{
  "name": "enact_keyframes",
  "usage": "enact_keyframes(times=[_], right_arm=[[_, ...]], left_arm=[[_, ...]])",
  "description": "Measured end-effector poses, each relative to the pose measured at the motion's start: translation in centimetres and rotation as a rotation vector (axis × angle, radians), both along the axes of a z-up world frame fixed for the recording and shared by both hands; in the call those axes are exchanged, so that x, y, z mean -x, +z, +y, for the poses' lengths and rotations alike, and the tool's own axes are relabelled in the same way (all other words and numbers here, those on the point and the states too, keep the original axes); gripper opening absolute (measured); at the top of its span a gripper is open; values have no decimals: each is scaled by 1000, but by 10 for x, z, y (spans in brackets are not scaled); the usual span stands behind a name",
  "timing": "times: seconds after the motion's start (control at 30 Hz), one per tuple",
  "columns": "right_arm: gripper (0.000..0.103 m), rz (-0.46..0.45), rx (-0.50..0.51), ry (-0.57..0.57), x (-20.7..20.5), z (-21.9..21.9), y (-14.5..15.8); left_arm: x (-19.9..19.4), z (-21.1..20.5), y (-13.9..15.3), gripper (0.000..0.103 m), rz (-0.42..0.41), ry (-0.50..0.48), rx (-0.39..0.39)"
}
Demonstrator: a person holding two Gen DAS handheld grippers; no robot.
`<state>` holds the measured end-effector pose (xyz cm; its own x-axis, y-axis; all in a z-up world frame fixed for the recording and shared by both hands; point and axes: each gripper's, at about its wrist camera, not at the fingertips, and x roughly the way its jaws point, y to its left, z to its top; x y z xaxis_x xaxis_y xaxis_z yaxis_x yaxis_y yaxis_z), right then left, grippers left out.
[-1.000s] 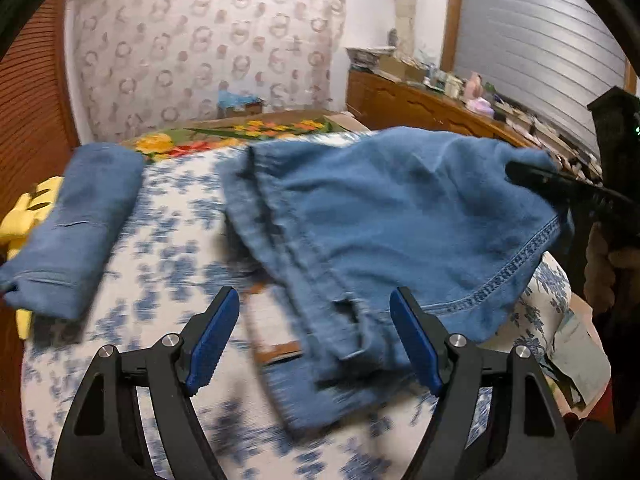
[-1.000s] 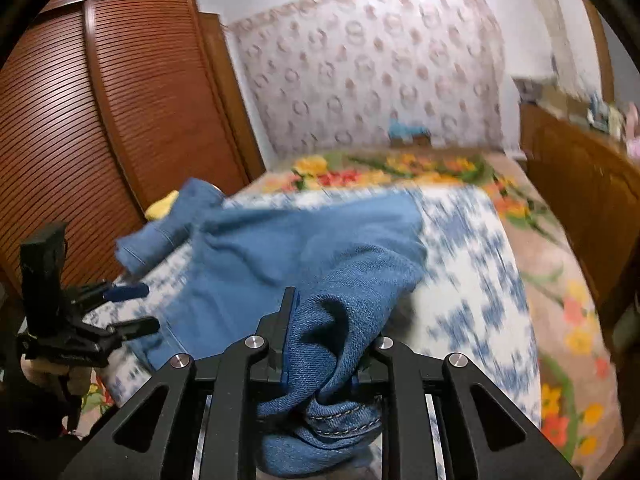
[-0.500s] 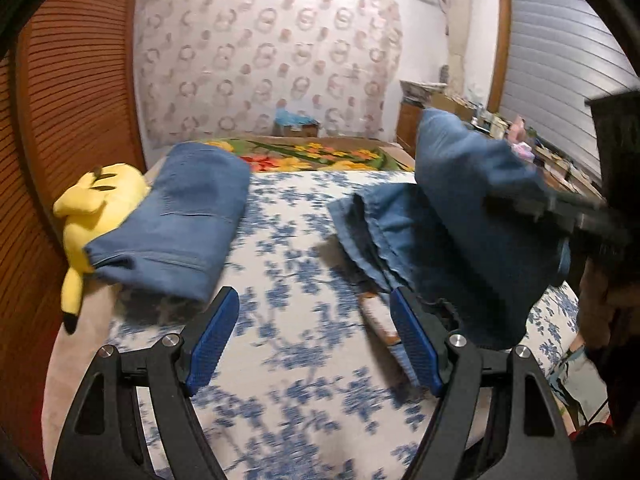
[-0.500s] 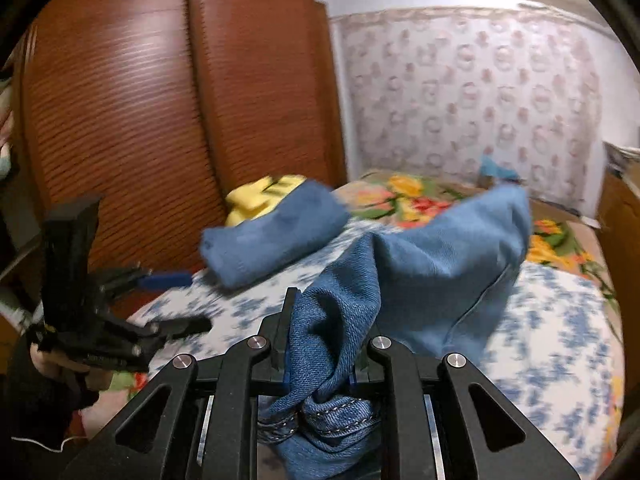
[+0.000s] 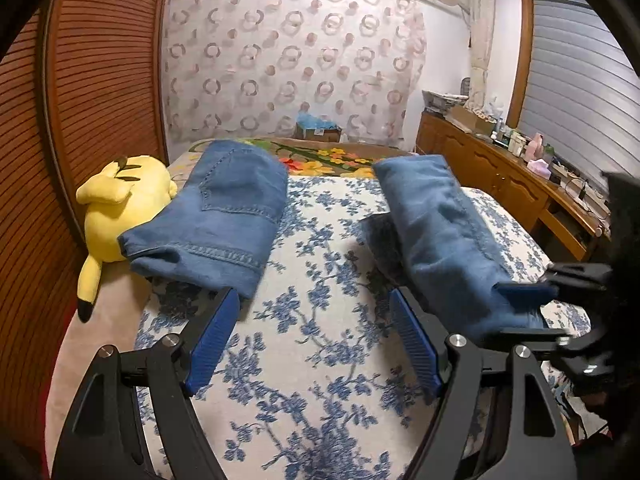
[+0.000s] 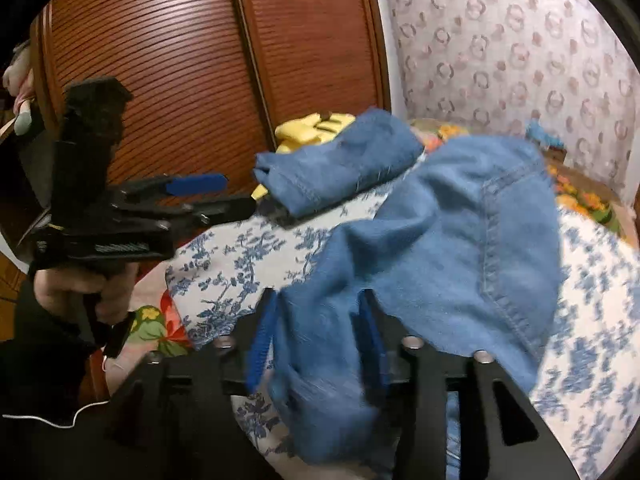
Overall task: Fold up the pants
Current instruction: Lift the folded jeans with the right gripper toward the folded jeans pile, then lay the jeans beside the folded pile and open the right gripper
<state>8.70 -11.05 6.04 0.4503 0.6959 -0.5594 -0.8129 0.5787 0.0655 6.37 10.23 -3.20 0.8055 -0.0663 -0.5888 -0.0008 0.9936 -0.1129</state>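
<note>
The right gripper [image 6: 316,332] is opening, blue jeans [image 6: 440,248] between its jaws, heaped on the floral bedspread [image 6: 592,300] toward one o'clock. The left gripper [image 5: 316,340] gapes wide, empty; folded jeans [image 5: 224,208] lie at eleven o'clock

Two pairs of blue denim pants are showing on the bed: one folded blue denim pair [image 5: 216,216] lying beside the toy, and a second, half-folded blue denim pair [image 5: 448,236] lying well apart from it. One yellow plush toy [image 5: 116,208] with black-tipped ears is lying against the first pair. One white bedspread with a blue flower print [image 5: 320,320] is carrying all three. Two black two-finger grippers with blue pads are showing: the left gripper [image 5: 316,340] and the right gripper [image 6: 316,344].
</note>
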Motion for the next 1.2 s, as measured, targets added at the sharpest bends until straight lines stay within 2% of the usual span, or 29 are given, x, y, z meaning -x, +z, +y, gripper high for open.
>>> enact_keyframes(times=[0.17, 0.27, 0.43, 0.63, 0.67, 0.87, 0.97, 1.03, 1.2], right_arm=[[51, -73, -32, -87, 11, -32, 15], [51, -97, -15, -175, -6, -48, 15], [52, -112, 21, -282, -40, -47, 8], [52, -104, 50, -300, -80, -21, 5], [52, -101, 59, -309, -99, -12, 3], [54, -32, 82, -328, -175, 11, -9], [54, 16, 123, -317, -192, 26, -25], [54, 5, 131, -317, -193, 33, -31], [55, 33, 98, -338, -190, 26, -24]], left_arm=[[-4, -19, 7, 79, -19, -49, 4], [-9, -37, 9, 79, -17, -100, 13], [-20, -64, -8, 79, 33, -164, 10], [-20, -73, -47, 79, 139, -164, -31], [-20, -73, -54, 79, 153, -162, -33], [-18, -63, -66, 79, 171, -147, 3], [-16, -62, -68, 79, 169, -145, -1], [-15, -61, -68, 79, 170, -143, 6], [-11, -61, -59, 79, 157, -144, 14]])
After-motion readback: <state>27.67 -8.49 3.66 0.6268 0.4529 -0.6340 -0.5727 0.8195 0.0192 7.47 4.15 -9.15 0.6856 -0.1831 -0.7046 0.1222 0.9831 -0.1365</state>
